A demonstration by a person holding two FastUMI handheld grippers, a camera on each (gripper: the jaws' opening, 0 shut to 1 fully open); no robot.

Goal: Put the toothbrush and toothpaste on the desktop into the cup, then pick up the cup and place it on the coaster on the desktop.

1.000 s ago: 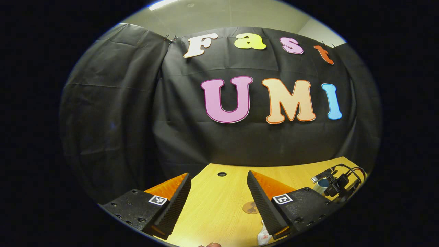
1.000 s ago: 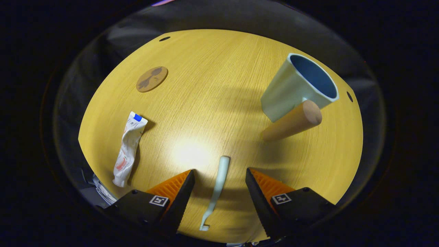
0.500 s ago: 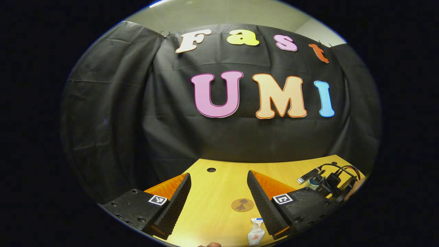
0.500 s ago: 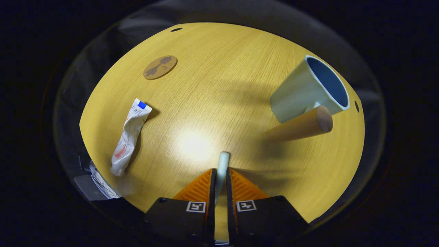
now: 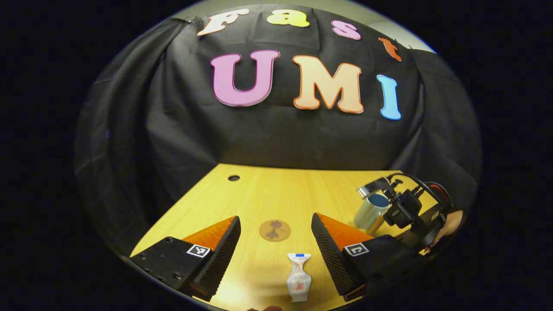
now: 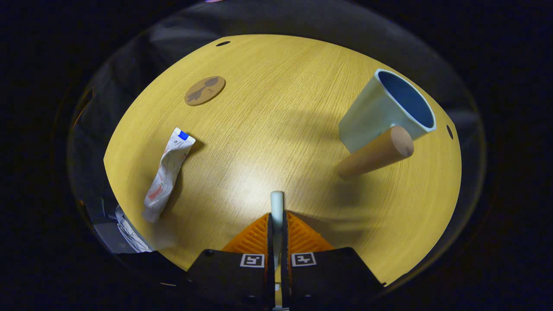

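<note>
In the right gripper view my right gripper (image 6: 276, 216) is shut on the pale toothbrush (image 6: 276, 202), whose end sticks out past the fingertips. The pale green cup (image 6: 380, 114) with a blue inside and a wooden handle (image 6: 375, 152) stands at the right. A white toothpaste tube (image 6: 167, 172) lies at the left, and the round brown coaster (image 6: 204, 90) lies beyond it. In the left gripper view my left gripper (image 5: 275, 229) is open above the desk, with the toothpaste tube (image 5: 298, 276) between its fingers' lines and the coaster (image 5: 274, 230) farther on. The cup (image 5: 370, 211) and right gripper (image 5: 406, 211) are at the right.
The yellow wooden desktop (image 6: 276, 112) has small cable holes near its far edge (image 6: 223, 43) and at the right (image 6: 449, 131). Black cloth wall (image 5: 268, 134) closes off the far side. A hand (image 5: 451, 224) holds the right gripper.
My right gripper has shut on the toothbrush, which lay between its open fingers a second ago. My left gripper's view has tilted down, so the toothpaste, coaster and cup have come into it.
</note>
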